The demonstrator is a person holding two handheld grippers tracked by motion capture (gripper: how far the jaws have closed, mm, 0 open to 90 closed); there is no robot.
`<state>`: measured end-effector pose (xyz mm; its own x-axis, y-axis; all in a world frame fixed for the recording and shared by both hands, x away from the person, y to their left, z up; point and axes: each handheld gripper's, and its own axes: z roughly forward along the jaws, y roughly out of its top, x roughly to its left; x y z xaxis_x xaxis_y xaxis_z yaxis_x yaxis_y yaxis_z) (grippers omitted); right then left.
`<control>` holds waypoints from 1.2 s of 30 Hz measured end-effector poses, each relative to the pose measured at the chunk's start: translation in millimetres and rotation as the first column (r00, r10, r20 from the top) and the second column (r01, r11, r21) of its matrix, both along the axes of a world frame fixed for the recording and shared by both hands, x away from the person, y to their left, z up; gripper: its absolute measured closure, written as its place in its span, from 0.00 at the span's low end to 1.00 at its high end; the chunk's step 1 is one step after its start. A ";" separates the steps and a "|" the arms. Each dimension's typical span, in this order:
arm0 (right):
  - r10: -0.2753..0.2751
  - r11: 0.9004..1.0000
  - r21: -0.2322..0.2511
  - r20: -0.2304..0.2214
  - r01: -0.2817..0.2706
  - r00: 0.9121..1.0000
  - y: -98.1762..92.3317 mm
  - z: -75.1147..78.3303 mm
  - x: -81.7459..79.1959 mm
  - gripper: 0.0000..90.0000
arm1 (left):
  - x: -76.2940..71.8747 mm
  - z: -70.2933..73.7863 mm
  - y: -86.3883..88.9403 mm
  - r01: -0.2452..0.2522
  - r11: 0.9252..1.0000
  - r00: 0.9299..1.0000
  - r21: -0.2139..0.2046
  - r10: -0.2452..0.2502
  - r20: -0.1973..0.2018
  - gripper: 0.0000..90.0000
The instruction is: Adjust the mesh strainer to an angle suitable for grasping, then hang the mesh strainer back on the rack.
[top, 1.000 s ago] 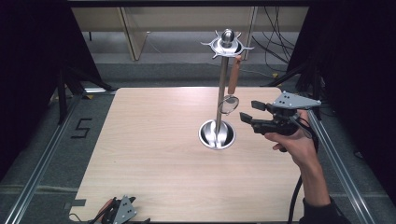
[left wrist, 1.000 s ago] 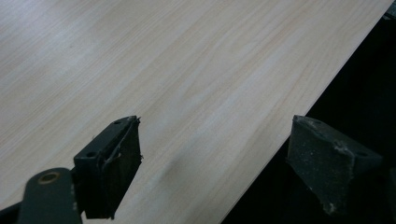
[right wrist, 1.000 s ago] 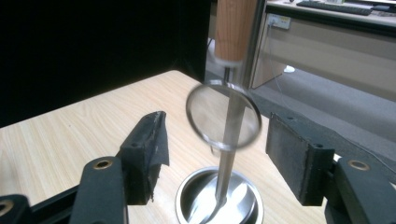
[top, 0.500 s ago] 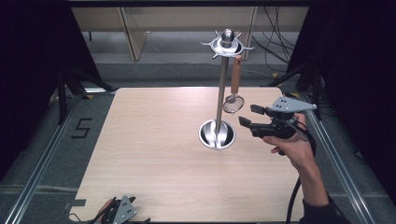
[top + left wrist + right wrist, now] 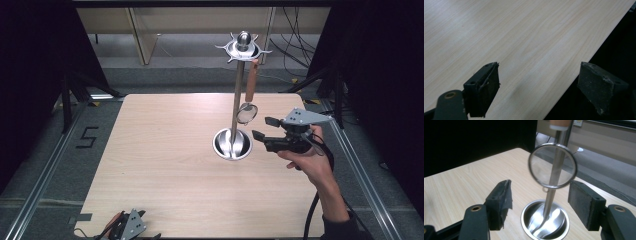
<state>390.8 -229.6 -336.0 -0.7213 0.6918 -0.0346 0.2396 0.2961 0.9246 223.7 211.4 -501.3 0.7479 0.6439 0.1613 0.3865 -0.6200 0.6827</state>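
A steel stand (image 5: pixel 236 100) rises from a round dish base (image 5: pixel 232 144) near the middle of the wooden table (image 5: pixel 165 150). A small mesh strainer (image 5: pixel 246 113) with a wooden handle (image 5: pixel 251 80) hangs from a hook on the stand's top ring. My right gripper (image 5: pixel 261 127) is held level just right of the base, apart from the strainer. Its jaws have just been opening a little further, with nothing between the pads. In the right gripper view the strainer (image 5: pixel 539 167) hangs ahead of the open gripper (image 5: pixel 540 195). My left gripper (image 5: pixel 125 229) lies open at the front edge.
The left gripper view looks between open jaws (image 5: pixel 539 77) across bare wood (image 5: pixel 499 37) to the table's edge at the right. Metal rails (image 5: pixel 45 170) run along both sides of the table. Cables and shelving stand beyond the far edge.
The right gripper has shifted slightly left and toward the near side, and its jaws stand a little wider. The strainer still hangs on the stand. The left gripper has not moved.
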 end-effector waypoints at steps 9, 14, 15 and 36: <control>0.018 1.000 -0.020 -0.046 -0.019 0.999 1.6 -9.1 -1.9 0.40 | 0.0 0.7 -0.3 -0.002 1.000 1.000 -0.003 0.002 -0.003 0.18; 0.008 1.000 -0.024 -0.057 -0.009 0.998 1.8 -16.4 -2.4 0.40 | 0.0 0.5 -1.2 -0.008 1.000 1.000 -0.011 0.007 -0.019 0.19; 0.004 1.000 -0.018 -0.052 -0.005 0.999 3.1 -19.1 -2.1 0.40 | -0.3 0.9 -1.7 -0.018 1.000 1.000 -0.006 0.018 -0.014 0.19; 0.046 0.994 -0.091 -0.125 -0.058 0.991 20.9 -50.8 -0.2 0.39 | -0.1 1.6 -1.6 -0.002 1.000 1.000 0.017 0.002 0.000 0.19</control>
<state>390.7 -208.7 -386.8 -0.7589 0.6511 -0.0069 0.3318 0.3958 0.8563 223.6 209.8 -499.7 0.7468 0.6422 0.1728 0.3873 -0.6312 0.6720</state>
